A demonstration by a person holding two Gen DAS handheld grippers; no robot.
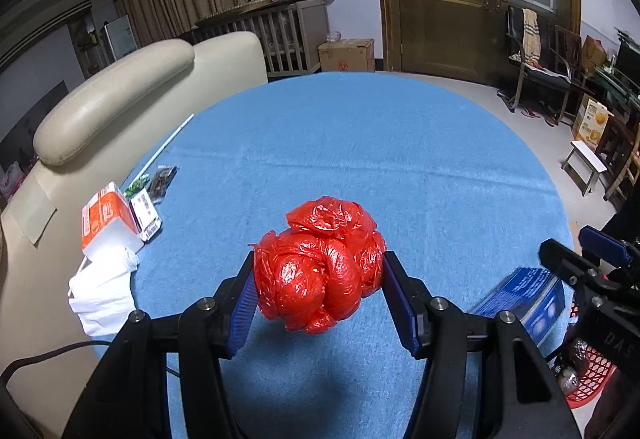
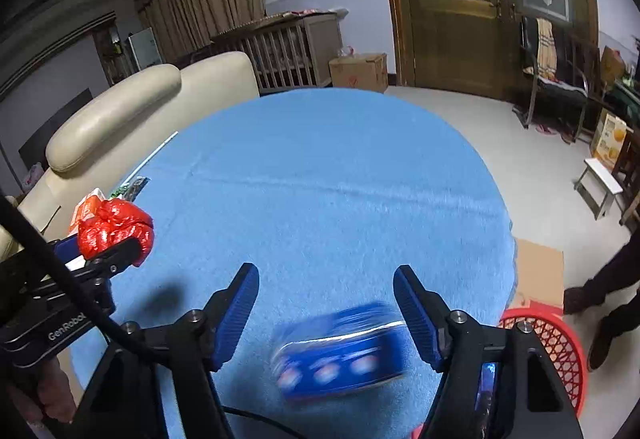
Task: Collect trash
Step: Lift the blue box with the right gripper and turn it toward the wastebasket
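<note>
Red crumpled plastic bag sits clamped between the left gripper jaws, lifted for binning, while the right gripper jaws gape around a blurred blue box, touching it only on the right, near the red basket.

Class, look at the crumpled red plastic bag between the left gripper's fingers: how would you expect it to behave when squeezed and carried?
The red plastic bag looks soft: its wrinkled film bulges around the left gripper. It is probably light, hanging above the blue tablecloth on a side pinch alone. Its glossy surface may slip.

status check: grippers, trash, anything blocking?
Left gripper shut on red bag. Right gripper open, blurred blue box between fingers. Red basket beside table, path clear.
</note>
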